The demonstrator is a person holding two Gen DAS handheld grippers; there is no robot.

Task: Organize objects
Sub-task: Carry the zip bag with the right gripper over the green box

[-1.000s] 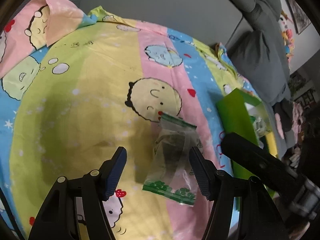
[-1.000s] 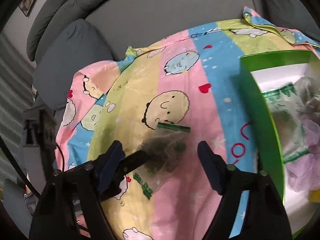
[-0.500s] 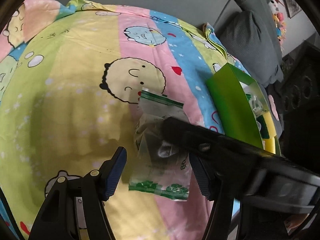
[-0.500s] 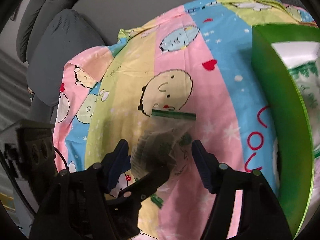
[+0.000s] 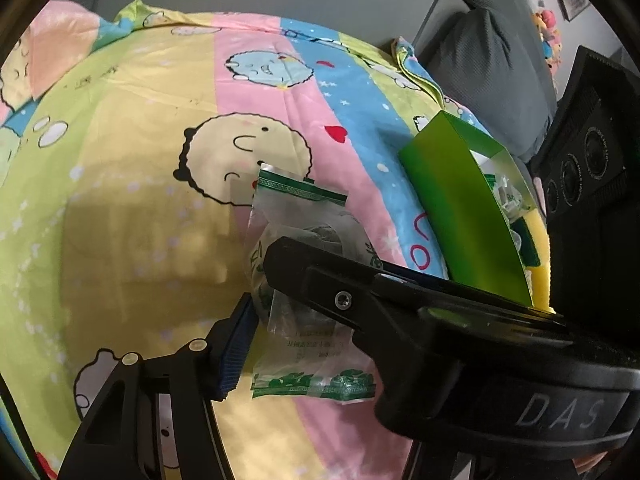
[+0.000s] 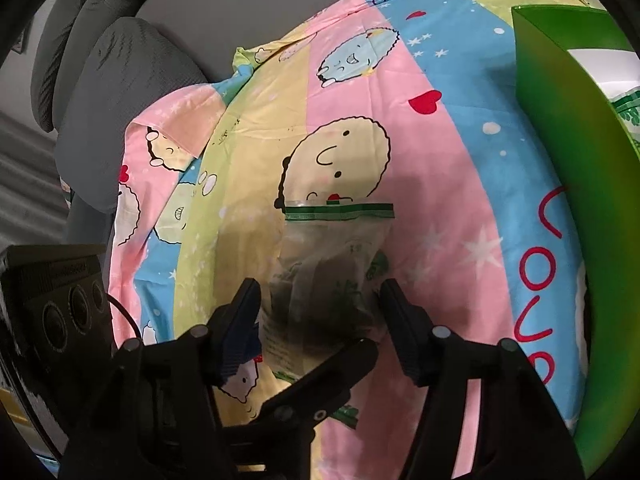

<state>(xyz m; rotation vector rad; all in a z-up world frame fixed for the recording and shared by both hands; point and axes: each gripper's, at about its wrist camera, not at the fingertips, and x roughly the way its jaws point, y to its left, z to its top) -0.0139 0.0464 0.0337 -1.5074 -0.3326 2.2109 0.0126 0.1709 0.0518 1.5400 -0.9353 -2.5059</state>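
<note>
1. Packet [image 6: 320, 280]: clear plastic with green printed bands at both ends, lying on the cartoon sheet [image 6: 400, 140], left of the green box [image 6: 568, 152].
2. Long axis running away from both cameras, far band by the round yellow face, near band toward the tongs.
3. Right gripper [image 6: 320, 304]: jaws wide, one finger on each side of the packet's near half, straddling it across the short axis; contact not clear.
4. Left gripper [image 5: 280, 320]: only its left finger [image 5: 236, 348] showing, just beside the packet's left edge; the other finger hidden behind the crossing right tool, so opening cannot be judged.
5. Judged: right tongs nearer and better squared; closing across the width, then carrying rightward to the box, looks like the next move. Box already holding similar packets and a yellow sponge [image 5: 536, 248].
6. Writing: "DAS" on the right tool's body in the left view; red "LOVE"-like letters, partly hidden, on the sheet; small print on the packet, unreadable.
</note>
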